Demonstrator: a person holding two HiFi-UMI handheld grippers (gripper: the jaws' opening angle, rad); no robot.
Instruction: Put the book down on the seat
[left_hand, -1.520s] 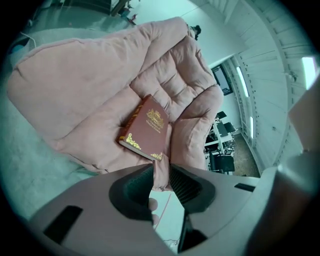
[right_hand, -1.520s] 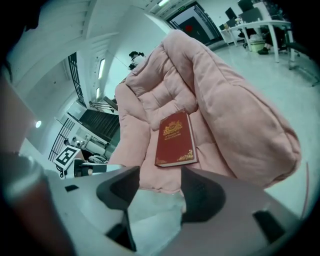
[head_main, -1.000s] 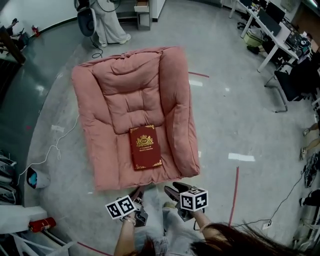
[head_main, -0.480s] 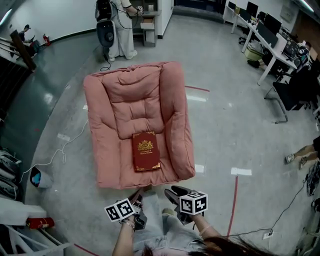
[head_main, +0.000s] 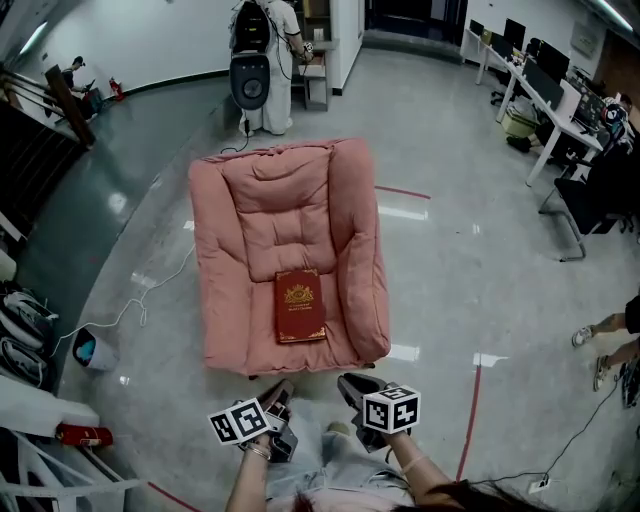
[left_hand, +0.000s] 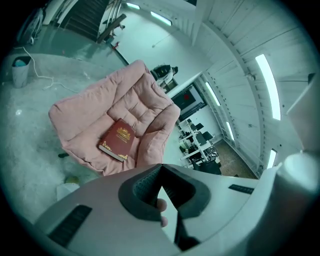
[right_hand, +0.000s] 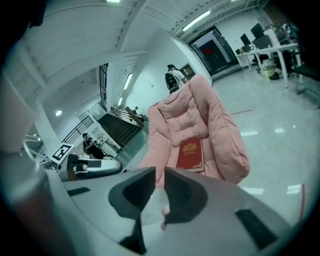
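Book (head_main: 300, 305) lies farther off; only own views show left gripper (left_hand: 161, 167) fingers pressed together, right gripper's (right_hand: 160, 172) closing, barely spread, empty.

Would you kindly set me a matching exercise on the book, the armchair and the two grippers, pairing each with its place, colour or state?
1 book
2 armchair
3 left gripper
4 right gripper

A jaws a little apart, empty
B lying flat on the armchair
C jaws shut, empty
D pink and padded

Pairs: 1-B, 2-D, 3-C, 4-A. The right gripper's jaws have just been closing, with nothing between them.
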